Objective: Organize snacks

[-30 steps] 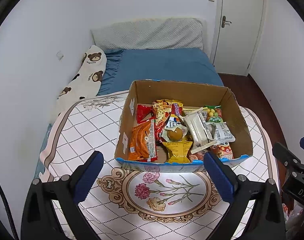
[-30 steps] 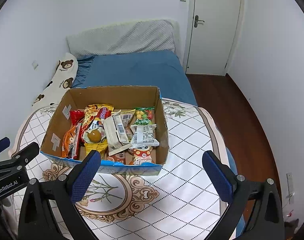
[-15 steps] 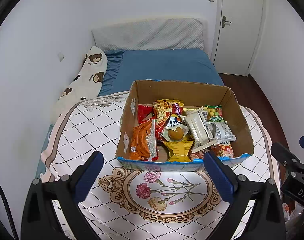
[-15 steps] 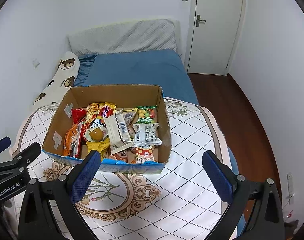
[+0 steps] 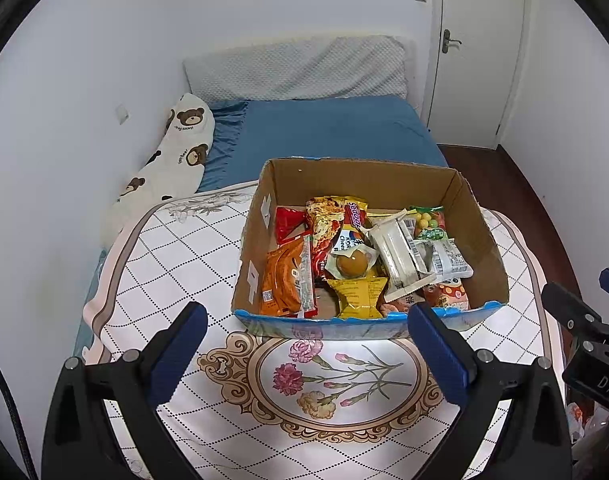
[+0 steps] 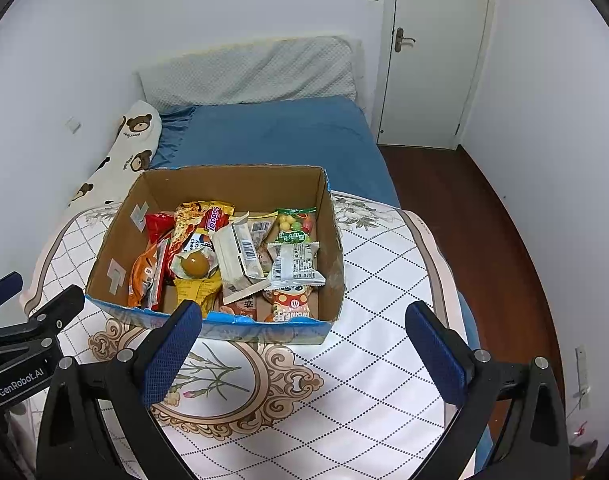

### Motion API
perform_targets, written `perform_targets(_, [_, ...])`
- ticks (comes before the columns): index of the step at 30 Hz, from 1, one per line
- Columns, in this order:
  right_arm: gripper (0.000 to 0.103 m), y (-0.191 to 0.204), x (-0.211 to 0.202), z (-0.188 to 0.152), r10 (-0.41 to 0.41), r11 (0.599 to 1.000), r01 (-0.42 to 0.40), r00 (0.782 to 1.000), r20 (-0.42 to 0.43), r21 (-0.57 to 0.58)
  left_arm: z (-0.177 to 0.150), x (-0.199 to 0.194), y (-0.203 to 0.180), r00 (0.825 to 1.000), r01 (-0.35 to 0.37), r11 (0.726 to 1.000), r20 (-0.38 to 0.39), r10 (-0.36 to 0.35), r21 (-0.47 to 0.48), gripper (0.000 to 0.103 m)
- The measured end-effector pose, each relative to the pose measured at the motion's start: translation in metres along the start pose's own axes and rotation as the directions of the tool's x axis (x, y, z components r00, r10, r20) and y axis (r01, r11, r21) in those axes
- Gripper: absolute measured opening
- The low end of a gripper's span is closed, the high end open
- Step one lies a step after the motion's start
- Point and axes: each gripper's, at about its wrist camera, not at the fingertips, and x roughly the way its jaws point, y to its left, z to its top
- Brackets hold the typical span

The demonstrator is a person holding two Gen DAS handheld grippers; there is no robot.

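One cardboard box (image 5: 476, 220) holds roughly ten snack packets (image 5: 400, 252), overlapping too much for a sure count. Behind the box: one bed (image 5: 328, 128), one bear-print pillow (image 5: 176, 152), one door (image 5: 476, 52).

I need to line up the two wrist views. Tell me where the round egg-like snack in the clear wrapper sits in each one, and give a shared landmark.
Left wrist: the egg snack lies mid-box, just above the yellow packet.
Right wrist: the egg snack lies left of centre in the box, right of the orange bag.
Shared landmark: the box, by its blue front edge.
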Motion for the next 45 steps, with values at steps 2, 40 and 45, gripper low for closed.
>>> perform_targets(2, [0.103,0.0005,0.0002,-0.0010,0.005,1.000,-0.005,1.000,-0.002,0.000,-0.0006,0.0002,0.0005,1.000,0.001,1.000,-0.001,-0.001,0.000,0.103])
perform_targets(40, [0.103,0.0004,-0.0086,0.0030,0.038,0.999,-0.038,0.999,0.006,0.008,-0.0017,-0.0039,-0.0006,1.000,0.008,1.000,0.002,-0.008,0.013,0.103])
perform_targets(45, [0.103,0.0006,-0.0093,0.0034,0.039,0.999,-0.039,0.999,0.006,0.010,-0.0019,-0.0037,-0.0006,1.000,0.007,1.000,0.003,-0.007,0.013,0.103])
